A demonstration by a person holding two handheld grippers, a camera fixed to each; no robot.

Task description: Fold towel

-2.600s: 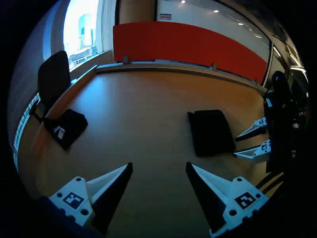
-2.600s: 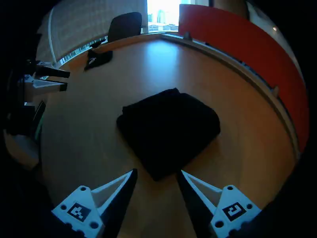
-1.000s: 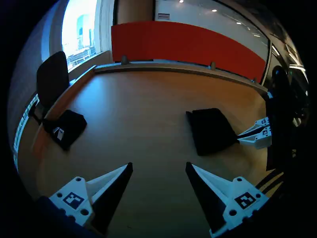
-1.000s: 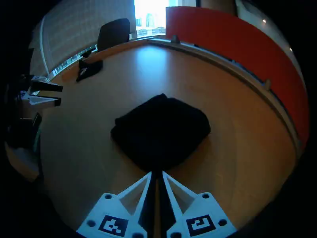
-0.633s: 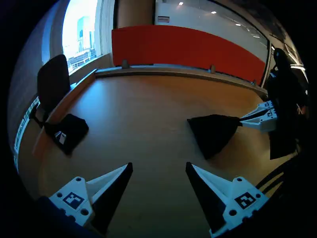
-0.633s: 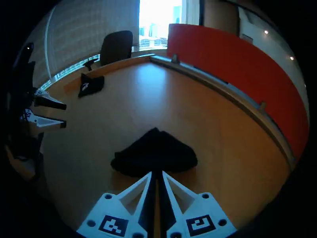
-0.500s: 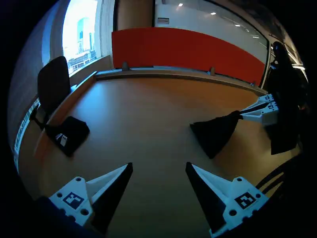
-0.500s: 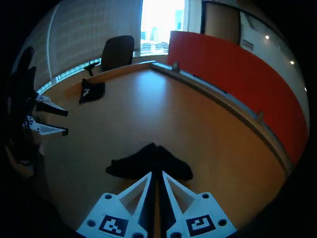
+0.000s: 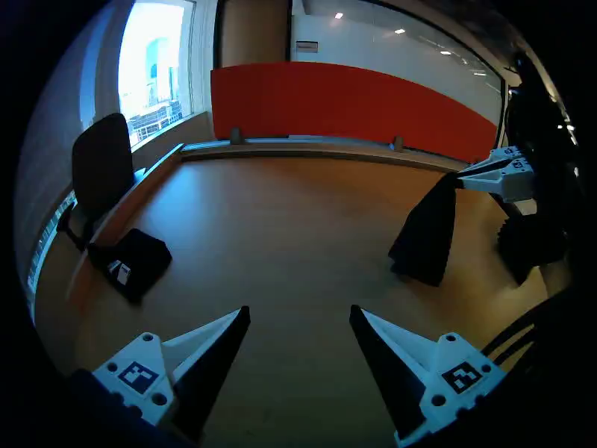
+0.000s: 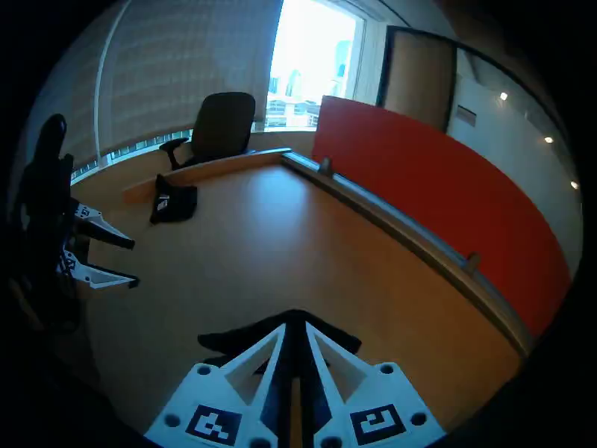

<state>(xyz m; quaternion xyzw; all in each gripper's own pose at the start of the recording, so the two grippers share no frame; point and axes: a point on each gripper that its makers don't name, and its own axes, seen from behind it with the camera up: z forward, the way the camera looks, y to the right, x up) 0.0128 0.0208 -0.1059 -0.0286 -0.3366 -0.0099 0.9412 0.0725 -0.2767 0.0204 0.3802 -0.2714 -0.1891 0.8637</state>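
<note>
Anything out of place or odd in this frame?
Nothing looks spilled or damaged. The black towel hangs bunched from the right hand-held gripper, pinched at one end, with its lower end seemingly resting on the table. The left hand-held gripper is open and holds nothing. A second dark bundle lies near the chair.

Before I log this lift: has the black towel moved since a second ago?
Yes. The towel has been pulled up from the table toward the red partition.

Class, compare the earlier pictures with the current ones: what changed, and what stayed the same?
The right gripper shut on the black towel and lifted it, so it now hangs from that gripper. The left gripper stayed open; the dark bundle near the chair did not move.
</note>
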